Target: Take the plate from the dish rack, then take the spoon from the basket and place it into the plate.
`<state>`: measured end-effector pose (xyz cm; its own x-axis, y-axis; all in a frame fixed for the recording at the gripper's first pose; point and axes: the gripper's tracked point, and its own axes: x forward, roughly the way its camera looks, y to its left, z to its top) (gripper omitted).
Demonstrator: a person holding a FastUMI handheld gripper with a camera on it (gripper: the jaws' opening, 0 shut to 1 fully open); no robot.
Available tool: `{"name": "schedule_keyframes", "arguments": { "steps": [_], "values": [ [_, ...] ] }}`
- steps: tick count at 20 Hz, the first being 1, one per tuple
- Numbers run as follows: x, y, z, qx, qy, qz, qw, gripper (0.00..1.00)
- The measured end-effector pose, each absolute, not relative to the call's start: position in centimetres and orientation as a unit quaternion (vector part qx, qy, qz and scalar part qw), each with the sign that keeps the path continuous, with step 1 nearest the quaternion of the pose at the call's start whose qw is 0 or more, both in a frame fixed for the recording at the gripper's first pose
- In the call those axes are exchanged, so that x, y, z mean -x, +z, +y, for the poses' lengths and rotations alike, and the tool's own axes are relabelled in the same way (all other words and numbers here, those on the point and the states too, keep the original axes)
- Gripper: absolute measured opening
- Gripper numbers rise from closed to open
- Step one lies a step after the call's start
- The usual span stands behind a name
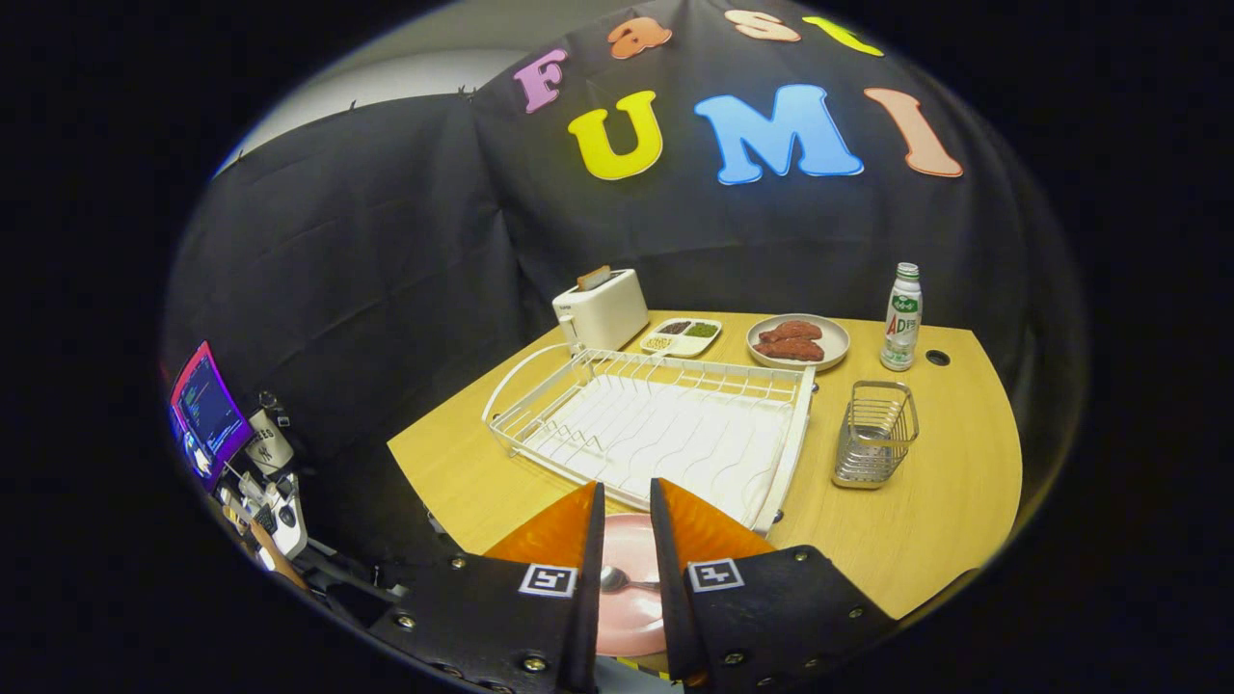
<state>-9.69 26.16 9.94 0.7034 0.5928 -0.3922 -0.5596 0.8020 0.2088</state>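
Observation:
A pink plate (629,545) lies on the wooden table (950,525) near its front edge, just in front of the white dish rack (665,434). A metal spoon (617,579) rests in the plate, bowl to the left. My gripper (627,488) hovers above the plate with its fingers a little apart and nothing between them. I see the plate and spoon through that gap, and the fingers cover the plate's sides. The wire basket (875,434) stands to the right of the rack, and I can make out nothing inside it.
A white toaster (600,308) holding a slice of bread, a small divided dish (683,336), a grey plate of reddish food (798,340) and a bottle (901,318) line the table's far edge. A lit monitor (207,410) and desk clutter sit off the table's left side.

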Motion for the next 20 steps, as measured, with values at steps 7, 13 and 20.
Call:
{"name": "schedule_keyframes", "arguments": {
  "steps": [7, 13, 20],
  "values": [
    [6.9, 15.1, 22.1, -0.083, 0.262, 0.169, 0.947, 0.28],
    [4.0, 25.2, 15.9, -0.099, 0.196, 0.057, 0.974, 0.27],
    [3.3, 35.1, 11.2, -0.022, 0.134, -0.055, 0.989, 0.27]
  ]
}}
